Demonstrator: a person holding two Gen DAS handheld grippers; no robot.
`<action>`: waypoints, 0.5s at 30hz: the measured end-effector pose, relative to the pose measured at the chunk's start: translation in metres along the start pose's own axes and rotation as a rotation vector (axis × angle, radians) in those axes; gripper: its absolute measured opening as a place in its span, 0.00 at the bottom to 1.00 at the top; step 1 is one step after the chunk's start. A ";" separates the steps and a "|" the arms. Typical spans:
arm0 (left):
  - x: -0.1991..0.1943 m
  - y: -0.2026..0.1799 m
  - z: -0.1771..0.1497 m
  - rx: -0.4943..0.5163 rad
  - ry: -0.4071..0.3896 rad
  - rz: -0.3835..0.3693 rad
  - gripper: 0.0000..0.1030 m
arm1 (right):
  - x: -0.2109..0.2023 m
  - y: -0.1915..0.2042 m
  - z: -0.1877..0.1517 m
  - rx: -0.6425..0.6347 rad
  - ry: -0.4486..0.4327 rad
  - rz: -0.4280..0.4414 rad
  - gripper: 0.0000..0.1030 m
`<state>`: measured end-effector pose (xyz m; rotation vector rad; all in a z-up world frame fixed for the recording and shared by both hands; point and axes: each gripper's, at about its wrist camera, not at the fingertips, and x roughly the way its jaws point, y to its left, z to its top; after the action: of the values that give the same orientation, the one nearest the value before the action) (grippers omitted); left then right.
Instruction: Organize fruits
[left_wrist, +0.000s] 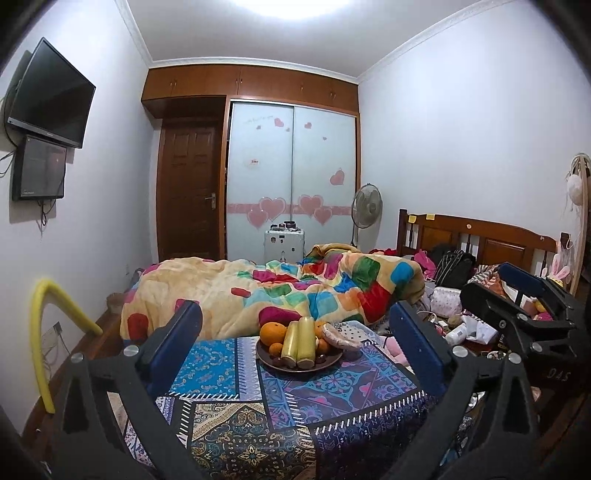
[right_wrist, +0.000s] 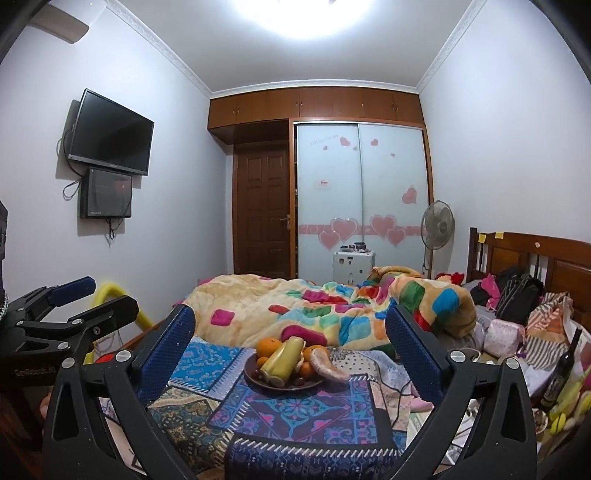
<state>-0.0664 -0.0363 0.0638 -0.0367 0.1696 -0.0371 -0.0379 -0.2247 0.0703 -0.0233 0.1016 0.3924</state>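
Note:
A dark brown plate (left_wrist: 334, 361) (right_wrist: 317, 384) stands on a blue patterned cloth (left_wrist: 221, 373). It holds oranges (left_wrist: 272, 333) (right_wrist: 269, 347), two long yellow-green fruits (left_wrist: 300, 343) (right_wrist: 282, 360), a pale pink piece (left_wrist: 338, 339) (right_wrist: 327, 363) and small dark fruits (left_wrist: 277, 361). My left gripper (left_wrist: 295, 309) is open, short of the plate, with nothing between its blue pads (left_wrist: 184, 332). My right gripper (right_wrist: 289, 313) is open too, equally short of the plate, empty. Each shows in the other's view: the right gripper (left_wrist: 491, 284) at the right, the left gripper (right_wrist: 107, 293) at the left.
Behind the plate lies a bed with a colourful blanket (left_wrist: 295, 284). Bags and clutter (left_wrist: 454, 266) fill the right side, with a dark wine bottle (right_wrist: 565, 365). A yellow foam tube (left_wrist: 40, 332) curves at the left. A fan (right_wrist: 437, 225), wardrobe and door stand at the back.

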 end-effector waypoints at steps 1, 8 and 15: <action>0.001 0.001 -0.001 -0.004 0.002 0.000 1.00 | 0.000 0.000 0.000 0.000 0.001 0.000 1.00; 0.004 0.001 -0.003 -0.003 0.011 0.010 1.00 | 0.000 -0.001 0.000 0.001 0.007 0.002 1.00; 0.007 0.000 -0.004 0.000 0.017 0.008 1.00 | 0.003 -0.001 -0.001 0.005 0.016 0.005 1.00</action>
<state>-0.0602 -0.0362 0.0591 -0.0356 0.1867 -0.0298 -0.0352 -0.2249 0.0692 -0.0213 0.1183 0.3973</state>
